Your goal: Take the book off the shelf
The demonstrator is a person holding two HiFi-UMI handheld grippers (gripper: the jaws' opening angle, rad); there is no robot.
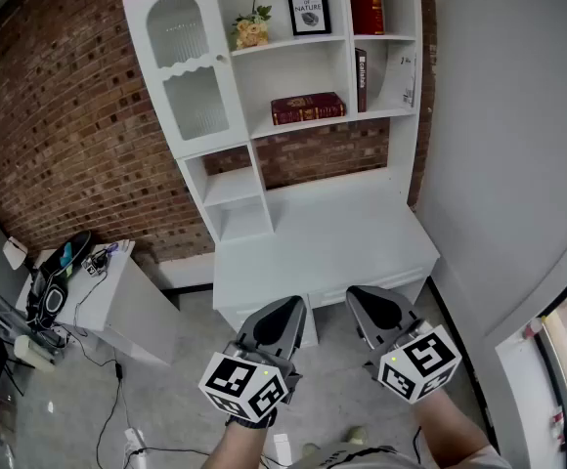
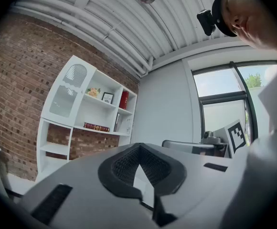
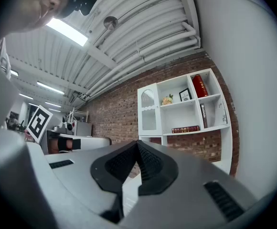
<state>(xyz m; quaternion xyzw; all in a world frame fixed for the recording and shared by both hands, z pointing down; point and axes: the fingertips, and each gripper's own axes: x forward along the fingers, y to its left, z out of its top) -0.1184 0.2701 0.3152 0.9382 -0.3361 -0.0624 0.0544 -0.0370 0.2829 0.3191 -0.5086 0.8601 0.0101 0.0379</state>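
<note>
Red book [image 1: 308, 108] flat in shelf [image 1: 298, 66] middle compartment; flowers [image 1: 251, 29], frame [image 1: 309, 11] above.

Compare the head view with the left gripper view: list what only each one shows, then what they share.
Only the head view: the left gripper's marker cube and the cables trailing across the floor. Only the left gripper view: the window, the ribbed ceiling and the camera on the person's head. Both: the white shelf unit, the dark red book lying flat on it, the upright red book, the framed picture and the flowers.
</note>
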